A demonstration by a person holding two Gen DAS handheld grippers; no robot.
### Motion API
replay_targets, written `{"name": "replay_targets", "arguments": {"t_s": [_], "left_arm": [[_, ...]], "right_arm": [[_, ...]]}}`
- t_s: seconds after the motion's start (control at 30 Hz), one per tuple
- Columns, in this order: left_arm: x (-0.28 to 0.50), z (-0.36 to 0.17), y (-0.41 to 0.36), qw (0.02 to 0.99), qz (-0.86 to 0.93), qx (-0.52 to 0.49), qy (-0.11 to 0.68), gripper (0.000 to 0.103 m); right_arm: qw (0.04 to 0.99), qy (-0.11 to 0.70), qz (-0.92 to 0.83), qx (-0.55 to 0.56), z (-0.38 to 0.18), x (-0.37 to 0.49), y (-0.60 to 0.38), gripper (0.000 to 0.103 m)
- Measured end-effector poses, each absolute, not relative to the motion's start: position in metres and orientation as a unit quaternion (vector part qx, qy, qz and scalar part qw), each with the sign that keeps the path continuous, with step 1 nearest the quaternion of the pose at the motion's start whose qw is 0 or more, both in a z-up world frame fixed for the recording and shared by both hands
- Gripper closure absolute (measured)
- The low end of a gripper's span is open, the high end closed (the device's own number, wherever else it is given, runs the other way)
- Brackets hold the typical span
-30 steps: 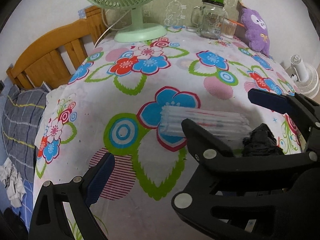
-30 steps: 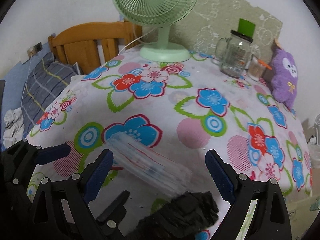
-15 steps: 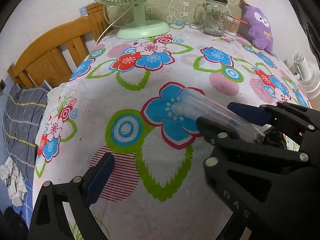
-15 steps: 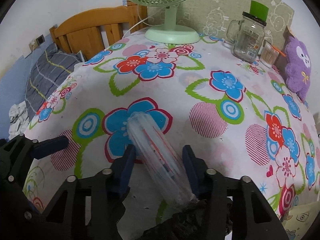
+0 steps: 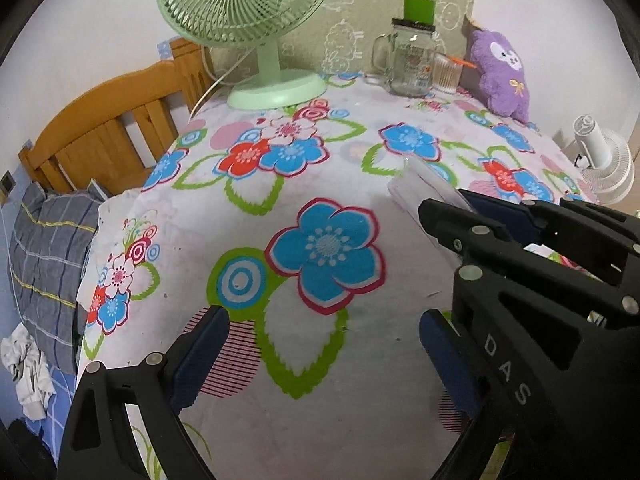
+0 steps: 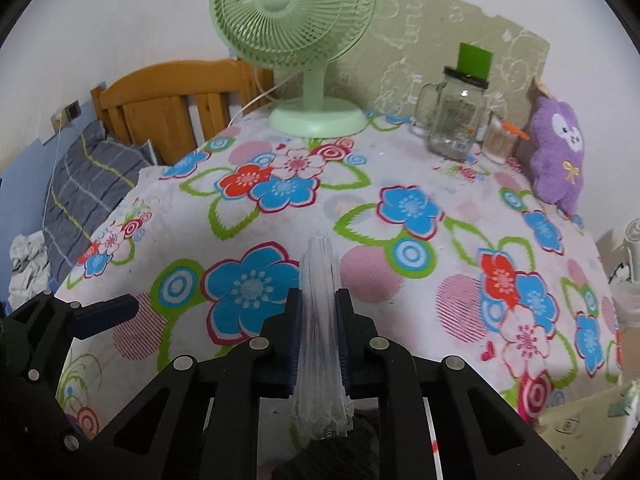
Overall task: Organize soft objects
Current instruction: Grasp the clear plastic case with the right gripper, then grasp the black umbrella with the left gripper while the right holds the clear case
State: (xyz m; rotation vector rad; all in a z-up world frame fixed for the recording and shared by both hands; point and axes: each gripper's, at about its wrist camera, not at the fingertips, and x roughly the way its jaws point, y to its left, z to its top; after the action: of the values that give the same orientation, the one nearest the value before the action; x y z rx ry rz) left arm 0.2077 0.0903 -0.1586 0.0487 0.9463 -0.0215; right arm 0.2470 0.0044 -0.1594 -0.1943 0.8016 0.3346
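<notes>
My right gripper is shut on a clear plastic packet of soft white items, held on edge above the flowered tablecloth. The packet's far end shows in the left wrist view, sticking out past the right gripper. My left gripper is open and empty, low over the front of the table. A purple plush toy leans at the back right; it also shows in the left wrist view. A dark soft bundle lies under the right gripper, mostly hidden.
A green desk fan stands at the back of the table. A glass mug jar with a green lid and a small glass stand beside the plush. A wooden headboard and a grey pillow lie left. A white fan stands right.
The right gripper closed on the packet, which lay flat on the cloth, and lifted it on edge. The left gripper stayed open and shifted slightly.
</notes>
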Motion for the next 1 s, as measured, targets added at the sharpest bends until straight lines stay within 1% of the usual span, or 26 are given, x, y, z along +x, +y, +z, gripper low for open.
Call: {"name": "replay_targets", "arguments": {"t_s": [0.37,1.0], "left_arm": [[0.194,-0.148,0.055,0.895,-0.037,0.036,0.443,0.006],[0.172,-0.158,0.006,0.896,-0.061,0.065,0.436,0.006]], "right_arm": [[0.91,0.389,0.123,-0.066,-0.147,0.225,-0.035,0.085],[0.902,0.423,0.089,-0.019,-0.169,0.194,-0.088,0.085]]}}
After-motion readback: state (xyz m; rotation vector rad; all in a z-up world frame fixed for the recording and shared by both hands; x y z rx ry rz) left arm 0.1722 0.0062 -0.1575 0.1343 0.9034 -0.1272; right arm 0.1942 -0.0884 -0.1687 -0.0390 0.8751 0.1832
